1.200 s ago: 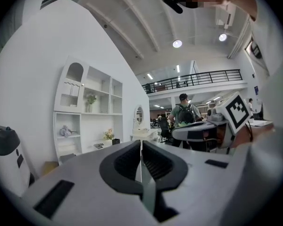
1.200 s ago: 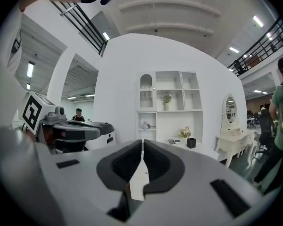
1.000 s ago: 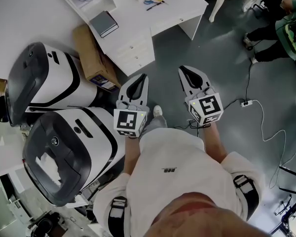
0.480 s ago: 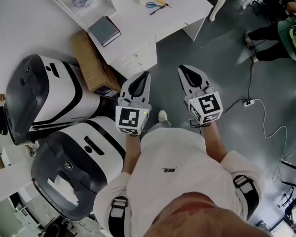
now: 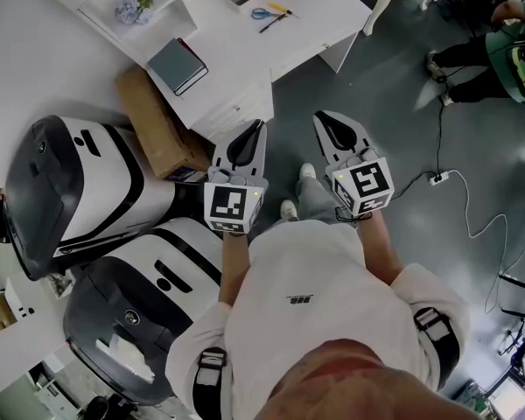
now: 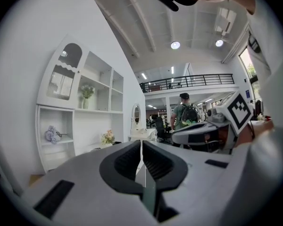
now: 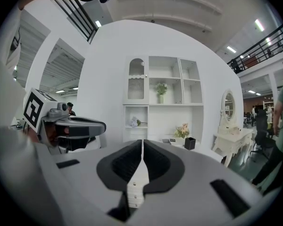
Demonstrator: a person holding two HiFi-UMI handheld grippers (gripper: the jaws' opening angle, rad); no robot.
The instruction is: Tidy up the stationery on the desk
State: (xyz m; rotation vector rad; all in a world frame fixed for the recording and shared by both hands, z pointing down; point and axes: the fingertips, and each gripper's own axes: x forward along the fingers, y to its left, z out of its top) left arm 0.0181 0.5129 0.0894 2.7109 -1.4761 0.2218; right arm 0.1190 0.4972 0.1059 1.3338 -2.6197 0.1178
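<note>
A person is holding the left gripper (image 5: pixel 257 132) and right gripper (image 5: pixel 323 120) side by side — jaws pressed together, empty — pointing toward a white desk (image 5: pixel 234 44).

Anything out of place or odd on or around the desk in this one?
Loose on the desk lie scissors and a pen, at odd angles. A cardboard box lies on the floor beside it. Nothing looks spilled or damaged.
</note>
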